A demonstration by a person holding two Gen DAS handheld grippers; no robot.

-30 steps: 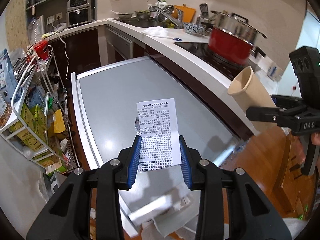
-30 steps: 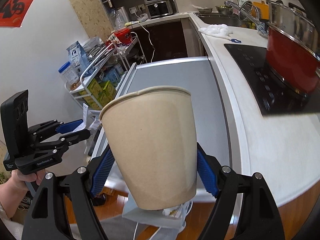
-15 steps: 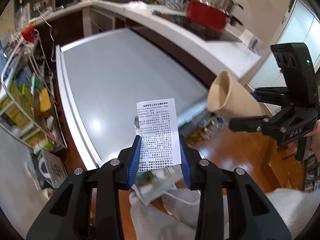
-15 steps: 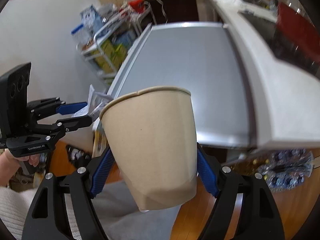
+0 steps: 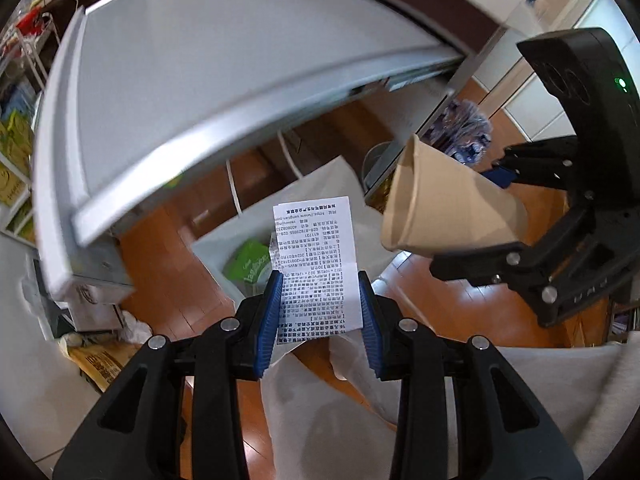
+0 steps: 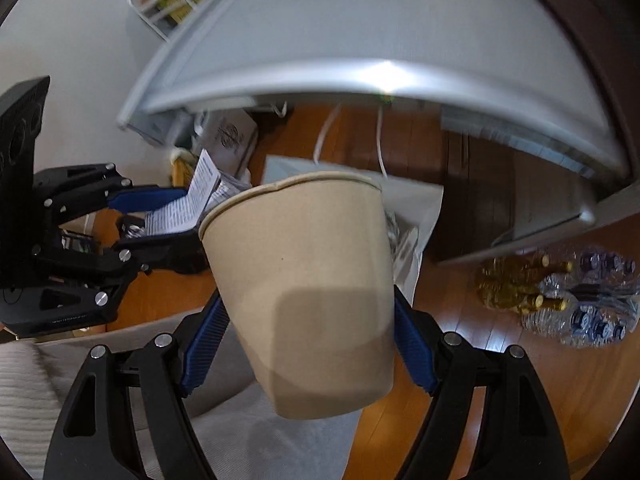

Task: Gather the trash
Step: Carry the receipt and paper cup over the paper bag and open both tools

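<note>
My left gripper (image 5: 318,312) is shut on a white printed receipt (image 5: 314,256), which stands up between the blue pads. It hangs over an open white trash bag (image 5: 340,184) on the wooden floor, with green packaging (image 5: 250,260) inside. My right gripper (image 6: 306,344) is shut on a tan paper cup (image 6: 304,280), rim up and tilted away. In the left wrist view that cup (image 5: 448,212) hovers to the right of the receipt, above the bag's right side. In the right wrist view the left gripper (image 6: 160,216) with the receipt (image 6: 196,200) sits at the left.
A grey table top (image 5: 180,64) juts out above the bag; its edge is close. Packs of water bottles (image 6: 592,300) and amber bottles (image 6: 516,284) lie on the floor at the right. A wire rack with boxes (image 5: 12,152) stands at far left. A person's light trousers (image 5: 400,412) fill the bottom.
Both grippers have dropped from table height and tipped downward, carrying the receipt and the cup. The table top has slid up out of the middle, and the trash bag on the floor has come into view.
</note>
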